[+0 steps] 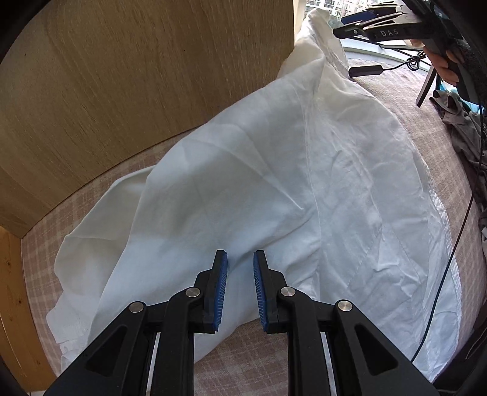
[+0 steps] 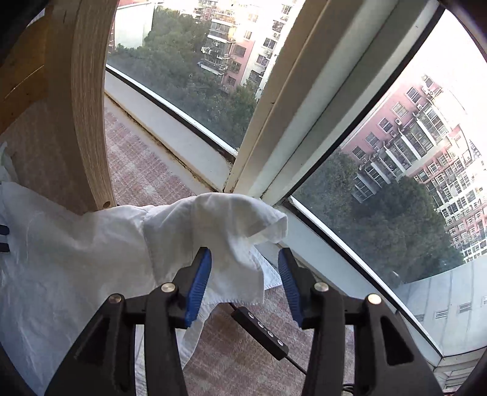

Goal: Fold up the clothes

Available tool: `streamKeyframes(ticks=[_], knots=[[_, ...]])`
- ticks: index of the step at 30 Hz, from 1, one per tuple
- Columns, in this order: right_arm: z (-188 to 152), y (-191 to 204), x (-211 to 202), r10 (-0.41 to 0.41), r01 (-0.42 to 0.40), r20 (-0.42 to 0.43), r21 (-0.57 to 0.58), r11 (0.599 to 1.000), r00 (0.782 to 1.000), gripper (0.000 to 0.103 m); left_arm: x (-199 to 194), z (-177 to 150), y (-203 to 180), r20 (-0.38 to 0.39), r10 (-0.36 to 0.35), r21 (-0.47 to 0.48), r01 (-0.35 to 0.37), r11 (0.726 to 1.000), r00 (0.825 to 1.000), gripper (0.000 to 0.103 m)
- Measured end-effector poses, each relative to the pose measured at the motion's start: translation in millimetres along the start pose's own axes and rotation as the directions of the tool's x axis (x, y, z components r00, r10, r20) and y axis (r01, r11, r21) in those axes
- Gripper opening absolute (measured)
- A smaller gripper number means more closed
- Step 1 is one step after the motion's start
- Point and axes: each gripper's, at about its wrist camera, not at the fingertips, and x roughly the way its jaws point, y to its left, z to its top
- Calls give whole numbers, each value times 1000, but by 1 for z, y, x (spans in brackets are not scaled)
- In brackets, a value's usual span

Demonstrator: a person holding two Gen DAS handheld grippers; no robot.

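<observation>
A white garment lies spread and creased on a checked pink cover. My left gripper points down over its near edge. Its blue pads stand a narrow gap apart, with nothing pinched between them. At the far end, the garment's bunched tip hangs between the wide-apart jaws of my right gripper. The cloth rests against the left pad and is clear of the right one. In the left wrist view, the right gripper shows at the top right, held by a hand.
A wooden panel stands along the garment's left side. A window and its sill lie just beyond the far end. A black inline controller on a cable lies on the cover. Grey clothes are heaped at the right.
</observation>
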Motion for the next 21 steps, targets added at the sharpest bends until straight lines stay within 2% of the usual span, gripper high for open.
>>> streamKeyframes(ticks=[2,3,4,5,6,8,10,11,12,14,15,16,18,20,21], knots=[[-6,-17,-19,-27,26,38,27,999,999,45,-13,-1,-10,33,-45,7,45,999,998,17],[-12,-23,-31,1,-5,55,58,998,998,45,-15,-1,-17,44,-69,19,68,997,997,17],[-20,-27,-40,102,-108,71,79,991,992,45,-15,0,-24,51,-92,36,90,995,994,17],[-28,-29,-43,223,-229,67,109,967,972,45,-15,1,-31,57,-115,52,112,992,992,18],[-38,-26,-42,317,-321,50,139,937,947,39,-15,2,-39,63,-138,69,133,989,988,20],[-51,-8,-29,416,-408,-15,163,898,909,30,-4,5,-46,50,-120,80,116,990,992,20],[-60,16,-9,449,-434,-85,151,888,889,30,12,6,-38,29,-78,51,77,996,997,20],[-64,25,1,440,-425,-126,130,896,889,30,18,6,-31,15,-54,25,54,998,998,20],[-68,30,8,376,-364,-161,101,926,912,28,25,6,-24,1,-31,0,31,1000,1000,20],[-71,18,10,216,-201,-164,98,975,963,30,24,5,-13,4,-16,-39,17,999,1000,20],[-72,8,5,187,-170,-146,121,978,971,30,21,4,-11,10,-15,-46,16,999,1000,20],[-74,-1,-2,224,-204,-121,160,966,967,30,17,3,-9,16,-14,-53,15,999,1000,20],[-80,-7,-15,347,-321,-91,220,921,933,31,9,2,-12,33,-46,-48,48,998,998,18],[-87,5,-25,411,-386,-86,215,897,908,31,0,-1,-20,49,-138,-34,139,990,989,18],[-92,15,-27,461,-433,-99,214,875,882,31,-2,-3,-25,52,-188,-25,190,981,981,18]])
